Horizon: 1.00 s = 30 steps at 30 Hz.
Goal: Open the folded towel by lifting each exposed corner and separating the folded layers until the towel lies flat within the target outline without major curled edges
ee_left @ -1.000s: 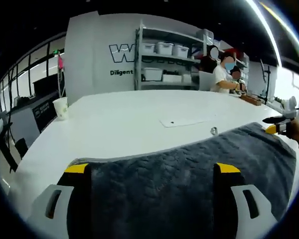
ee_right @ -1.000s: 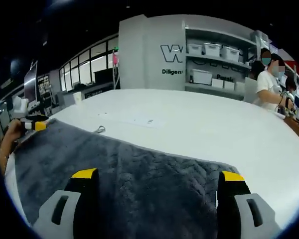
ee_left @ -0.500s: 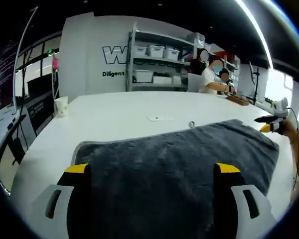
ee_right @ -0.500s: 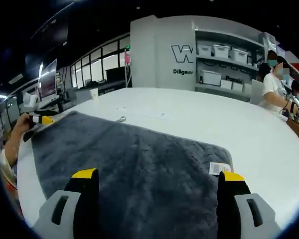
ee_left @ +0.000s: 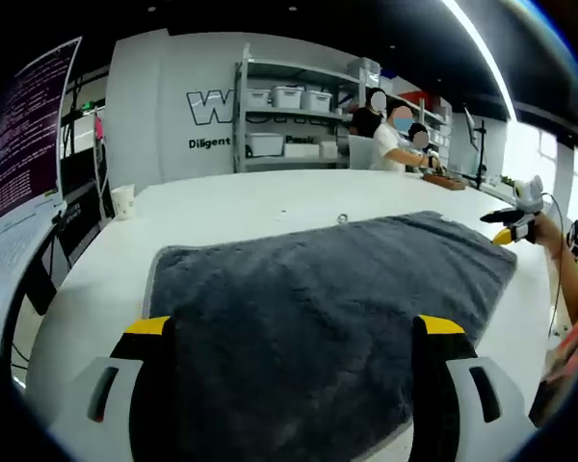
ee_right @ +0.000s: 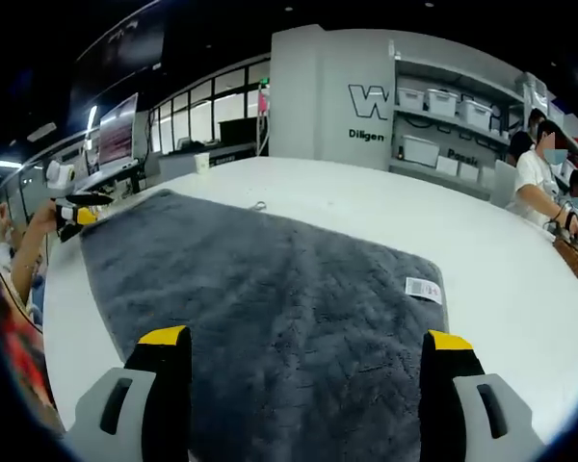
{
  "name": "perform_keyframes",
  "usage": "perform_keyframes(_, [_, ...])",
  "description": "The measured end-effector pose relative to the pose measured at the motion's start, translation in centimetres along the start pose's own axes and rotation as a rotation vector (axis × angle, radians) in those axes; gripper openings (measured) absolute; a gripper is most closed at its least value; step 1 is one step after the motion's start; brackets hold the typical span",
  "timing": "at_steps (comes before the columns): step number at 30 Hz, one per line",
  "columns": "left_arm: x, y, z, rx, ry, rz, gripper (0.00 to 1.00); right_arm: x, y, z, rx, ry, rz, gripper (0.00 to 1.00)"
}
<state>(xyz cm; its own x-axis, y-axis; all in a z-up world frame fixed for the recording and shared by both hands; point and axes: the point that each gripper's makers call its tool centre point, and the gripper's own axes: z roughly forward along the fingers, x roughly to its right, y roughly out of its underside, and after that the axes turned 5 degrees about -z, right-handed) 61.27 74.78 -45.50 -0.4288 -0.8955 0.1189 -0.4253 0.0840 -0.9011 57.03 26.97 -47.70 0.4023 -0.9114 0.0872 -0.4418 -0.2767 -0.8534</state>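
A dark grey towel (ee_left: 318, 289) lies spread out on the white table (ee_left: 222, 207). In the left gripper view my left gripper (ee_left: 294, 327) stands open over the towel's near edge, jaws wide apart with nothing between them. The right gripper (ee_left: 506, 229), held in a hand, shows small at the towel's far right corner. In the right gripper view my right gripper (ee_right: 303, 339) is open above the towel (ee_right: 260, 289), which bears a white label (ee_right: 424, 288) near its right edge. At the far left corner the left gripper (ee_right: 75, 214) sits in a hand.
A small metal ring (ee_left: 342, 218) lies just beyond the towel's far edge. Near the table's left edge stands a paper cup (ee_left: 123, 201). Shelves with bins (ee_left: 289, 115) and seated people (ee_left: 395, 130) are behind the table. A monitor (ee_left: 24, 154) stands at the left.
Both cameras have pulled back and up from the towel. The towel, close against the jaws before, now lies spread wider on the table with its label showing. Both grippers stay open.
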Motion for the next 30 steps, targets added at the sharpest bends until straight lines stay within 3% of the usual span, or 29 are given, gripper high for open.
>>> perform_keyframes(8, [0.8, 0.9, -1.8, 0.002, -0.005, 0.013, 1.00, 1.8, 0.8, 0.9, -0.039, 0.004, -0.023, 1.00])
perform_keyframes(17, [0.7, 2.5, -2.7, 0.012, -0.031, -0.032, 1.00, 4.8, -0.1, 2.9, -0.036, 0.008, -0.029, 0.98])
perform_keyframes(23, [0.6, 3.4, -3.3, 0.002, -0.045, -0.055, 1.00, 7.8, -1.4, 4.3, -0.017, 0.046, -0.045, 0.73])
perform_keyframes(27, [0.4, 3.7, -3.7, 0.005, -0.063, -0.069, 1.00, 11.0, -2.6, 5.7, -0.002, 0.110, -0.080, 0.54])
perform_keyframes(30, [0.5, 3.8, -4.0, 0.004, -0.071, -0.075, 1.00, 12.6, -3.3, 6.8, 0.030, 0.120, -0.044, 0.39])
